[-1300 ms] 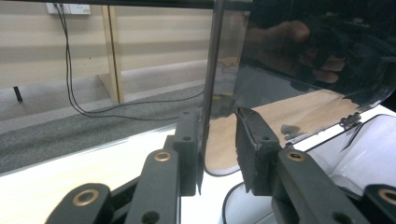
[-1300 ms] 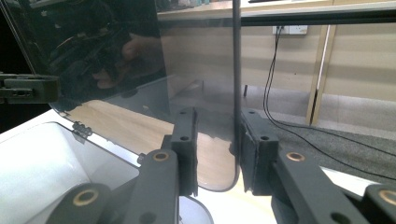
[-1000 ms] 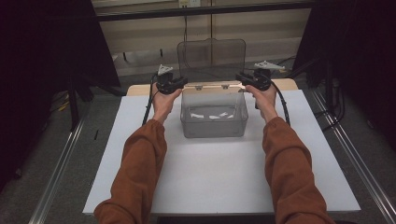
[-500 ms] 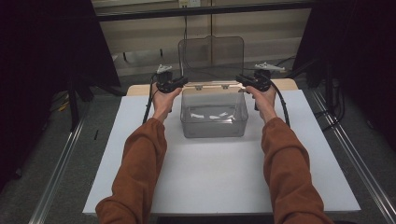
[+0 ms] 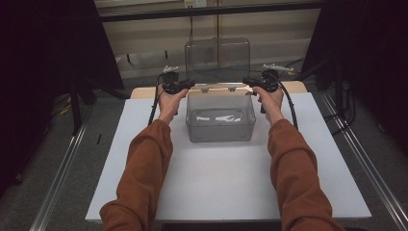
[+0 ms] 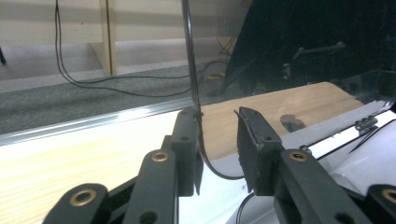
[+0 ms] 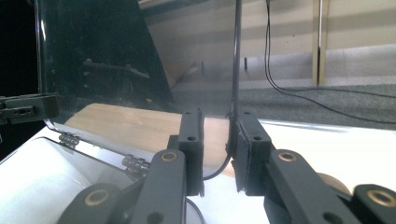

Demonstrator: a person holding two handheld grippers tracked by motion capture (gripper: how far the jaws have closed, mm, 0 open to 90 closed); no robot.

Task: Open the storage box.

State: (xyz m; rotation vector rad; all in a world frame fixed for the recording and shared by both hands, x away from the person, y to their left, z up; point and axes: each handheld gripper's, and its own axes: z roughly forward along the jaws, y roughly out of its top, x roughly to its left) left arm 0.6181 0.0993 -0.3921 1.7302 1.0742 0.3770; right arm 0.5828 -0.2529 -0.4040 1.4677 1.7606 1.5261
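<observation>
Clear box (image 5: 220,118) at centre on white desk (image 5: 226,187), lid (image 5: 217,60) upright, left gripper (image 6: 217,144) and right gripper (image 7: 219,140) jaws apart astride lid's side edges

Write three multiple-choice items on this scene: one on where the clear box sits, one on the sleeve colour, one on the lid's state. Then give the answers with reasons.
1. Where does the clear box sit?
A. On the white table top, between the two hands
B. On the grey floor left of the table
C. At the table's near edge, by the elbows

2. What colour are the person's sleeves?
A. Blue
B. Rust orange
C. White

3. How does the lid stand?
A. Shut flat on the box
B. Taken off, lying on the table
C. Raised upright on its hinges

Answers: 1 A, the box stands on the white table top between the left hand-held gripper and the right hand-held gripper. 2 B, both forearms are rust orange. 3 C, the lid rises upright behind the box, each side edge between a gripper's jaws.
</observation>
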